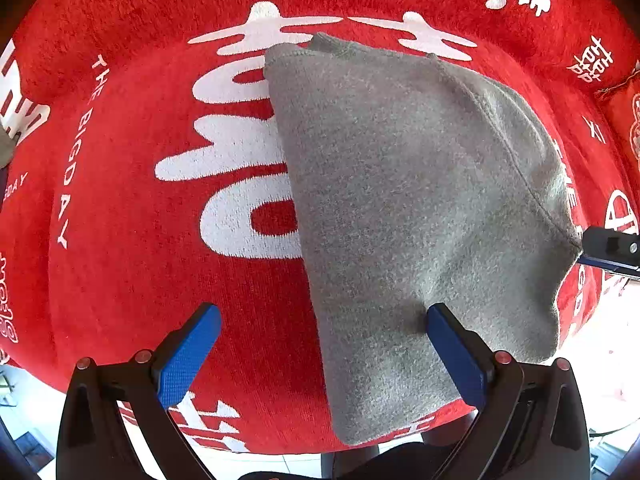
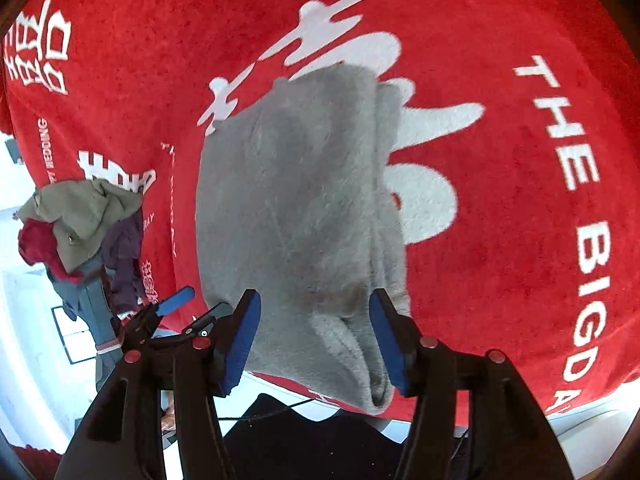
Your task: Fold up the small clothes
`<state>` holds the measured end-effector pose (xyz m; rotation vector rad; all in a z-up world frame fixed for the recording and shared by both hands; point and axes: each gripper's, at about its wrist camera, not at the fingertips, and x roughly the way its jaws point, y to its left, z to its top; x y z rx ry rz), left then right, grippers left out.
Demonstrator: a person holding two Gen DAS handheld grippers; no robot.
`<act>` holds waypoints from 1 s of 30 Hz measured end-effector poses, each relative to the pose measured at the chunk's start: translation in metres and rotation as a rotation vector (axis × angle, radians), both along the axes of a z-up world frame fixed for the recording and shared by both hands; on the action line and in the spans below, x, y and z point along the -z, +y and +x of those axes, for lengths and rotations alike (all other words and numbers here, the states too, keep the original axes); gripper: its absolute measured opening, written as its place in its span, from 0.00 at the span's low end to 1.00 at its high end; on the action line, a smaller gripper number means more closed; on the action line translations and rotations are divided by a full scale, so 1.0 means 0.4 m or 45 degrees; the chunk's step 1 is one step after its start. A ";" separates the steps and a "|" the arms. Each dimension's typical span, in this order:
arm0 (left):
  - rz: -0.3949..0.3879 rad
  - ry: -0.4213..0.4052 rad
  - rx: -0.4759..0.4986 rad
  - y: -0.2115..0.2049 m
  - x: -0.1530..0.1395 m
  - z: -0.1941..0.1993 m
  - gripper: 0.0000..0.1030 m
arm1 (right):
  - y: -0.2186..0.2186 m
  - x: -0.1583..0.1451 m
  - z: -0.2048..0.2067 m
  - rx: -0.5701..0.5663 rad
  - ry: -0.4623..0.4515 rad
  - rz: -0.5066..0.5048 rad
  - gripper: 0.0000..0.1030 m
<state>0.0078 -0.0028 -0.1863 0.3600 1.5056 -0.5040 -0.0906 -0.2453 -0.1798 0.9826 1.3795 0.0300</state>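
A grey fleece garment [image 1: 408, 200] lies folded on a red cloth with white lettering [image 1: 120, 240]. My left gripper [image 1: 324, 344] is open above the garment's near left edge; its right finger is over the grey fabric, its left finger over the red cloth. In the right wrist view the same garment [image 2: 296, 208] lies folded, its near end at the table's edge. My right gripper [image 2: 314, 332] is open with both blue fingers astride that near end, gripping nothing. The right gripper's tip shows at the right edge of the left wrist view [image 1: 612, 252].
A pile of other small clothes [image 2: 84, 224], olive, red and purple, sits at the left edge of the red cloth. The left gripper [image 2: 168, 312] shows beside it. The cloth's edge [image 1: 280, 448] and a pale floor lie close below both grippers.
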 end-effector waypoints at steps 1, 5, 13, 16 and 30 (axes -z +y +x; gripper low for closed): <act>0.000 -0.005 -0.006 0.000 -0.002 -0.002 1.00 | 0.005 -0.001 0.004 -0.017 0.012 -0.024 0.49; -0.035 -0.022 -0.026 -0.013 -0.013 -0.018 1.00 | 0.013 -0.012 0.017 -0.078 0.020 -0.176 0.14; -0.030 -0.002 0.001 -0.053 0.016 -0.046 1.00 | -0.012 0.053 0.001 -0.124 0.080 -0.265 0.15; -0.008 0.012 0.003 -0.052 0.040 -0.051 1.00 | -0.016 0.044 0.003 -0.142 0.087 -0.260 0.16; -0.051 0.176 0.020 -0.081 0.124 -0.024 1.00 | -0.001 0.047 0.009 -0.199 0.100 -0.344 0.24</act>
